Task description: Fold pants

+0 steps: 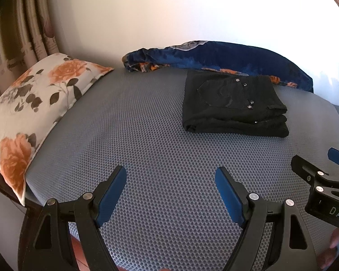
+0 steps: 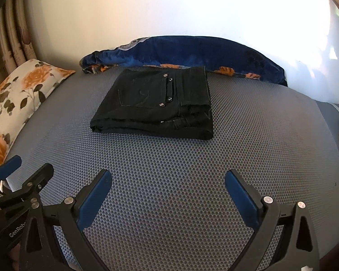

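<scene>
Both the left gripper (image 1: 170,180) and right gripper (image 2: 168,184) hang wide open and empty, well short of the folded black pants (image 2: 156,103); any further nudge risks toppling the stacked layers.

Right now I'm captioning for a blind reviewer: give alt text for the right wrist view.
Black pants lie folded in a neat stack on a grey dotted mattress, with the open right gripper empty in front. A blue blanket lies behind, a floral pillow at left.

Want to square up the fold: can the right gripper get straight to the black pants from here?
Probably yes. The right gripper is open and empty, and only bare grey mattress lies between it and the folded black pants. The left gripper is off to its side, apart.
</scene>
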`<state>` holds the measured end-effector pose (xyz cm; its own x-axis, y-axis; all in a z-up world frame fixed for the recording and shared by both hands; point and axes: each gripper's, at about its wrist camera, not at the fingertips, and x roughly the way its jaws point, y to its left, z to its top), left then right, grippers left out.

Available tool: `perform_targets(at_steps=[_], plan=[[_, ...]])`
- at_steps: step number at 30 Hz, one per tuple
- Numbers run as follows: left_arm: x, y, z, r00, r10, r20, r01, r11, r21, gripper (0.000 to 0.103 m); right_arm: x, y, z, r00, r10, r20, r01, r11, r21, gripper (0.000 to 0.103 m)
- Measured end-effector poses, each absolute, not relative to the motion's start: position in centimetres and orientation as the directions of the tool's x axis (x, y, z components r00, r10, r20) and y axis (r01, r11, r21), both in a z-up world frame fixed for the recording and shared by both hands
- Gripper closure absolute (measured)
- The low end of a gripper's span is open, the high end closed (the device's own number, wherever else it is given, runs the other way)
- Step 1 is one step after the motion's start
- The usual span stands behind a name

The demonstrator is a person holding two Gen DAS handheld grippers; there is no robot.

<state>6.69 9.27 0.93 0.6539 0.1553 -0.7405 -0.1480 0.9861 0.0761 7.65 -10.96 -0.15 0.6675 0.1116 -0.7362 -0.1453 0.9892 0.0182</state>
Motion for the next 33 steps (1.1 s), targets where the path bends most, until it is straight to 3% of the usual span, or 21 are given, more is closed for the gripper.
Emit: perform_targets(at_steps=[33], plan=[[7.4, 9.4, 0.2, 0.648, 0.174, -0.741, -0.129, 0.985, 0.118, 0.022, 8.1, -10.9, -1.7, 0.631, 0.113, -0.767, -0.139, 0.990, 0.032, 0.004]])
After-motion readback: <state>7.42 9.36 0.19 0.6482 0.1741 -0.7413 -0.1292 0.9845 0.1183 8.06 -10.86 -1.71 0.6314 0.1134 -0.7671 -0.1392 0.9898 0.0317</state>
